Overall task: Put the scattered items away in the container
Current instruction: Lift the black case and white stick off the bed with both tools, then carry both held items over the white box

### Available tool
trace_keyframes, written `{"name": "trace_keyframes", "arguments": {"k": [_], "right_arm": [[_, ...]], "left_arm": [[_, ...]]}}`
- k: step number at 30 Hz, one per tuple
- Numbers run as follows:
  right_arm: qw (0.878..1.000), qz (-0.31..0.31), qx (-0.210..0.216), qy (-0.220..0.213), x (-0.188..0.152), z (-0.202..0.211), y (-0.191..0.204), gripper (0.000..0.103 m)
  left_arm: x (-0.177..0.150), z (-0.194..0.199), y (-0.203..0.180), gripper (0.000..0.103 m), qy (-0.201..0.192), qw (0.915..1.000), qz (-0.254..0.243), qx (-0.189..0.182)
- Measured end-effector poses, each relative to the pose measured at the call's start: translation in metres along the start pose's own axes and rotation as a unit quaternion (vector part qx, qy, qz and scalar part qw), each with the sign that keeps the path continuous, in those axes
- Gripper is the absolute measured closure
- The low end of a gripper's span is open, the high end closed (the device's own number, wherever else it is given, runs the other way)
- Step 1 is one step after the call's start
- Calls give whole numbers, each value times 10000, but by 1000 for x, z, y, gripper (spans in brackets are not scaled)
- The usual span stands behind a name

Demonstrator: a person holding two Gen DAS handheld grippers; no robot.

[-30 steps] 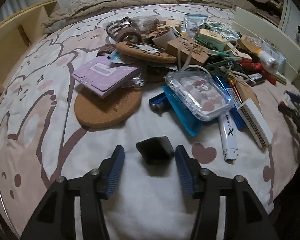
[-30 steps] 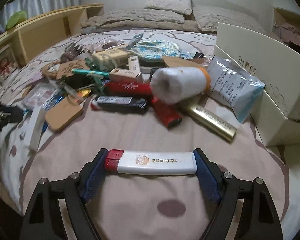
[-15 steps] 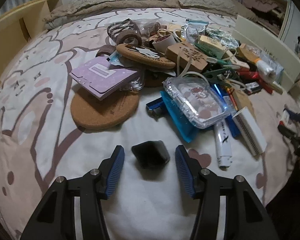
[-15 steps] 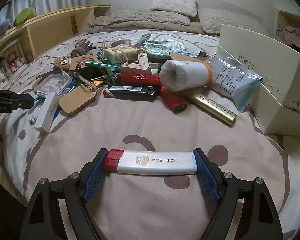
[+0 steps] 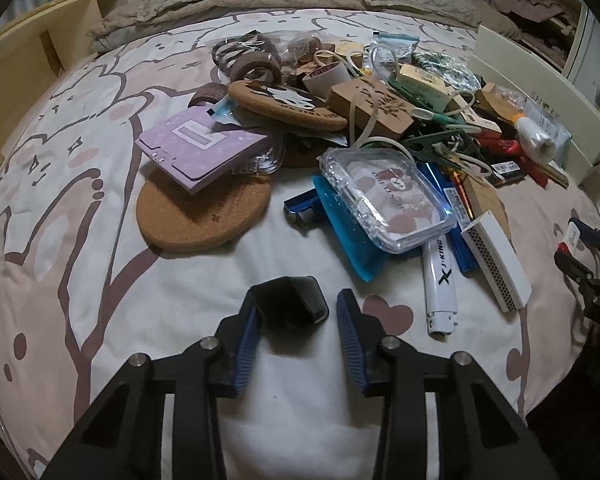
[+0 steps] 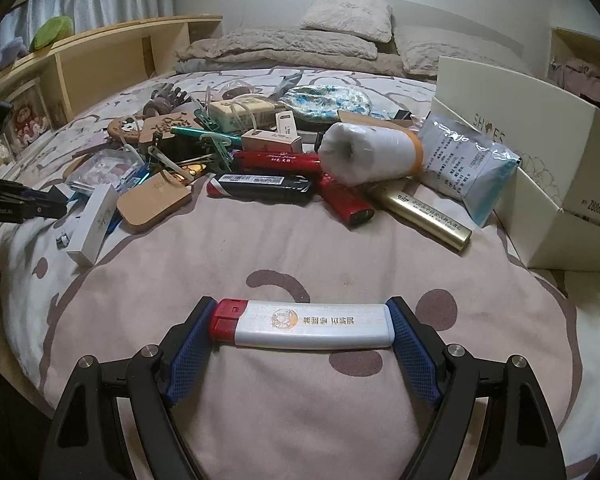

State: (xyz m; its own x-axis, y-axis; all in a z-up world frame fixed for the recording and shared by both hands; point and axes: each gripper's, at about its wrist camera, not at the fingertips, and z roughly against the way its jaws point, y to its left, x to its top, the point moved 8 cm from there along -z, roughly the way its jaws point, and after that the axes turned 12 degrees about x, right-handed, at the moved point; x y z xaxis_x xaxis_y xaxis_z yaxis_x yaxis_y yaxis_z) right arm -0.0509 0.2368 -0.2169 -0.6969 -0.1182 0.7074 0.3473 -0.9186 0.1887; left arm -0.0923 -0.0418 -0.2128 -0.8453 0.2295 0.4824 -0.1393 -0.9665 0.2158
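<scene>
My left gripper (image 5: 298,316) is open around a small black box (image 5: 290,306) that lies on the bedsheet; its left pad touches the box, the right pad stands apart. My right gripper (image 6: 302,324) is shut on a long white tube with a red cap (image 6: 300,326), held crosswise above the sheet. The cream shoebox (image 6: 540,168) stands open at the right, also in the left wrist view (image 5: 540,108). A heap of scattered items (image 5: 360,120) lies beyond both grippers.
The heap holds cork coasters (image 5: 202,216), a purple card pack (image 5: 200,144), a clear case (image 5: 388,196), a white roll (image 6: 372,152), red tubes (image 6: 280,160), a gold tube (image 6: 424,216) and a foil packet (image 6: 468,160). A wooden shelf (image 6: 100,60) runs along the left; pillows lie behind.
The left gripper has moved forward around the black box and narrowed slightly. The right gripper has pulled back and risen, still holding the white tube.
</scene>
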Motion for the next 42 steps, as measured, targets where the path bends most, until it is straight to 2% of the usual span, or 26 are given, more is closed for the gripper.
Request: {"name": "trace_keyframes", "arguments": {"k": [6,13,19,28,42], "right_arm": [[10000,-14,-44,26,1,1,1,18],[10000,-35,-3,50,4,4,1,18],[10000,28,-54,-6,12,8,2,18],[9994,60,-133,-328,43,27,-5,18],[9958,395,33,-823,84,66,9,18]], "left_arm": [[1,1,2,76,16,10000,6,51],[1,7,2,76,32,10000,11,66],[14,23,5,76,-138,9998,130,18],[34,49,-5,76,-421,9991,100,-42],[69,85,-23,76,-823,9963,205,-148]]}}
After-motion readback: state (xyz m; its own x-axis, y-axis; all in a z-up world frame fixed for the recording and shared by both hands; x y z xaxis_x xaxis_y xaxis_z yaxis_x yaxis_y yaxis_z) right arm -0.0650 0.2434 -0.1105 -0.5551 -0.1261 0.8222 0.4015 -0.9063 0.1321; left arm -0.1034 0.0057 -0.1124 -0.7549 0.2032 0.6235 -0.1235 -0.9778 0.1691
